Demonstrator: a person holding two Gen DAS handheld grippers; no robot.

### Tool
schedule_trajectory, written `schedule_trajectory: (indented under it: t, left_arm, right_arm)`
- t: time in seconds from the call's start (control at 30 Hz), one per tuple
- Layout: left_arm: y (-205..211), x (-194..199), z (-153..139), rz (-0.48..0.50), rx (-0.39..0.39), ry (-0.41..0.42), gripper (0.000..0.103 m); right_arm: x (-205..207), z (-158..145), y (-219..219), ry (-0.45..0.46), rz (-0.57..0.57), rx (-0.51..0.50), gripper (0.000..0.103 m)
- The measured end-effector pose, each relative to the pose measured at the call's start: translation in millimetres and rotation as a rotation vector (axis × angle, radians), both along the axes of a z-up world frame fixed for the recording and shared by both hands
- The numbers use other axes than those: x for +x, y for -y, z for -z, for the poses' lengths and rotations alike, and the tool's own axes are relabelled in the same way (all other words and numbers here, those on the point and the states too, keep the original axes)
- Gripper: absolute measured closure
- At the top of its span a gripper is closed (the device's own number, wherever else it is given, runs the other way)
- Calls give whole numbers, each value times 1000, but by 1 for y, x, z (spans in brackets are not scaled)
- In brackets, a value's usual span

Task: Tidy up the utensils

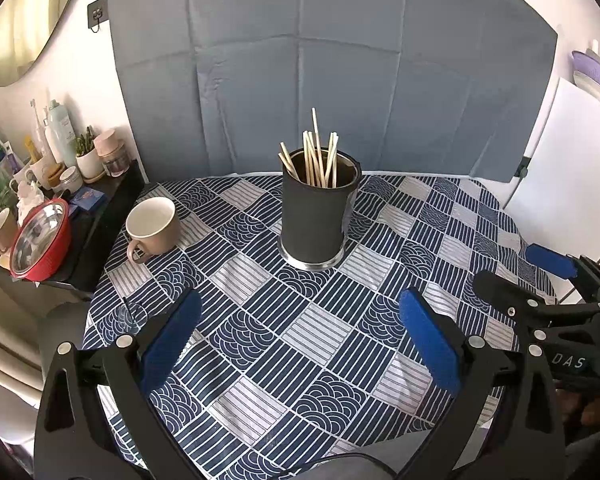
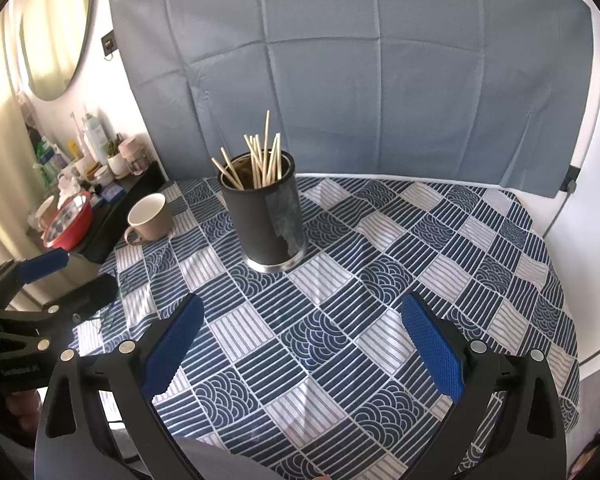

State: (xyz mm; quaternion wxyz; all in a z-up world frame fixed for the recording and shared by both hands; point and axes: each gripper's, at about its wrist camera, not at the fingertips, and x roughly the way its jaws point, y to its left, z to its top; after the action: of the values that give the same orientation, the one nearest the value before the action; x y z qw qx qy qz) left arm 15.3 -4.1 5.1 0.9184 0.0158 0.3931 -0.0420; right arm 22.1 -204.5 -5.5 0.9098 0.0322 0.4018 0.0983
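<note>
A dark cylindrical holder (image 1: 315, 216) (image 2: 266, 216) stands upright in the middle of the table, filled with several pale wooden chopsticks (image 1: 315, 158) (image 2: 260, 160). My left gripper (image 1: 300, 316) hovers open over the tablecloth in front of the holder, nothing between its blue pads (image 1: 172, 344). My right gripper (image 2: 302, 320) is also open and empty, a little nearer the table's front. In the left wrist view the right gripper (image 1: 516, 268) shows at the right edge. A beige mug (image 1: 152, 226) (image 2: 150, 216) stands left of the holder.
A blue-and-white patterned tablecloth (image 1: 300, 360) (image 2: 420, 260) covers the table. A small clear glass (image 1: 130, 316) sits near the left edge. A side shelf holds a red bowl (image 1: 40, 244) (image 2: 70, 224), bottles and jars. A grey cloth backdrop (image 1: 320, 60) hangs behind.
</note>
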Motion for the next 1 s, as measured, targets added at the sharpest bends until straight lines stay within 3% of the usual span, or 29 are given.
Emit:
schedule_trajectory:
  t: [1.0]
  left_arm:
    - [-5,2,4,-11,-24,-25,6]
  right_arm:
    - [2,1,2,-20,11,-1,8]
